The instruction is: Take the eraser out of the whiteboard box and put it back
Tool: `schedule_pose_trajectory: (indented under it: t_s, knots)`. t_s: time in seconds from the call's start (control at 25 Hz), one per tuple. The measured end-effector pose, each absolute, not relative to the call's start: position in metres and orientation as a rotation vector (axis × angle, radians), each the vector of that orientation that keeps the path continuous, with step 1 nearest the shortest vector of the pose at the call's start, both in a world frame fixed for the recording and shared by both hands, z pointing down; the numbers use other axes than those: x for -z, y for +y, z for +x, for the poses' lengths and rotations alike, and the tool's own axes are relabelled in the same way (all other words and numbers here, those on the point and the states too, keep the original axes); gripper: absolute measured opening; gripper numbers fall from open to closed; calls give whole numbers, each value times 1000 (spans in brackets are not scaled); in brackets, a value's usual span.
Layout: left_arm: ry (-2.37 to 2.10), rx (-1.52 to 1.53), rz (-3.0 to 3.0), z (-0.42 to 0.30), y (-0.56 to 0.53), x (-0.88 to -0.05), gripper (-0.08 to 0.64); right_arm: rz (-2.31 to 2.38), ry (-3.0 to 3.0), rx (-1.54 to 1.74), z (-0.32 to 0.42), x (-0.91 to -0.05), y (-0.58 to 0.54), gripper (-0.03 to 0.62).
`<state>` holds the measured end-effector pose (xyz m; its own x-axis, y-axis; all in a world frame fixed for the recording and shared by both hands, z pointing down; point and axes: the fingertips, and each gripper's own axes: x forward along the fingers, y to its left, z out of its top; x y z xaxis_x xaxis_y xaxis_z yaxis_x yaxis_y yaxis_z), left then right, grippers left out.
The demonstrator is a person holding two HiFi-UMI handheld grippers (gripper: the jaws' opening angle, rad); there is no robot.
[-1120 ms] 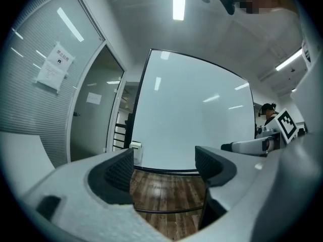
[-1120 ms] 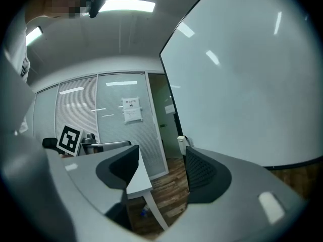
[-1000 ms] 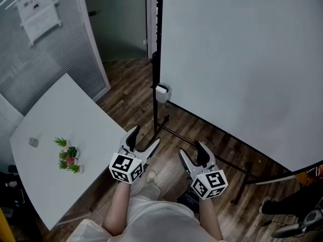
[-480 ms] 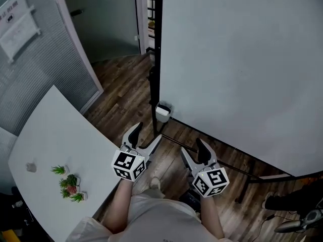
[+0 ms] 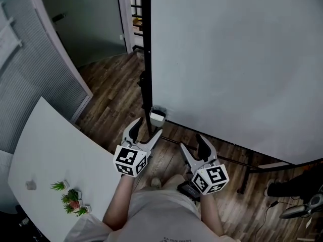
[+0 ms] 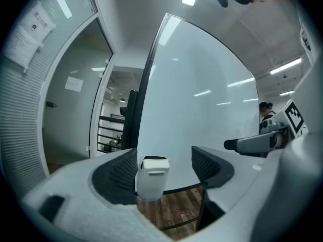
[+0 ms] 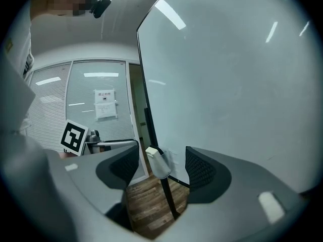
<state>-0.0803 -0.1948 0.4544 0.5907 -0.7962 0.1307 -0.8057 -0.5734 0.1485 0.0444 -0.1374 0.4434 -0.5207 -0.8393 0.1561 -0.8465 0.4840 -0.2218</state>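
A small white whiteboard box (image 5: 158, 117) hangs at the lower left corner of the big whiteboard (image 5: 237, 59). A dark thing, likely the eraser (image 6: 154, 159), shows at its top. My left gripper (image 5: 147, 129) is open, just short of the box, with nothing between its fingers. In the left gripper view the box (image 6: 153, 178) stands ahead between the jaws of the left gripper (image 6: 164, 166), apart from both. My right gripper (image 5: 192, 144) is open and empty, further right and lower. In the right gripper view the box (image 7: 159, 163) is farther off, ahead of the right gripper (image 7: 157, 166).
The whiteboard's black post (image 5: 146, 44) rises just left of the box, and its stand's foot (image 5: 242, 178) crosses the wood floor. A white table (image 5: 45, 150) with small plants (image 5: 70, 198) is at the left. Someone's shoe (image 5: 280, 188) is at the right edge.
Both grippers have come forward to the whiteboard's lower left corner. The box now sits just ahead of the left gripper. The table has slid down and left in the head view.
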Motion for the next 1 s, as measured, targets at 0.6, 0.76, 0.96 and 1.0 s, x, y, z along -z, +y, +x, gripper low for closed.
schedule_pose_trajectory:
  t_s: [0.6, 0.76, 0.96, 1.0]
  knots:
    - [-1331, -162, 2659, -65, -219, -468, 324, 1515, -2678, -408, 46, -448, -153, 287]
    - [-1349, -179, 2664, -63, -221, -469, 319, 1498, -2680, -417, 45, -453, -157, 285]
    - [-1365, -188, 2655, -64, -224, -471, 311, 1492, -2683, -416, 46, -453, -160, 282]
    - [-1369, -187, 2652, -64, -225, -471, 310, 1492, -2684, -414, 46, -452, -161, 282]
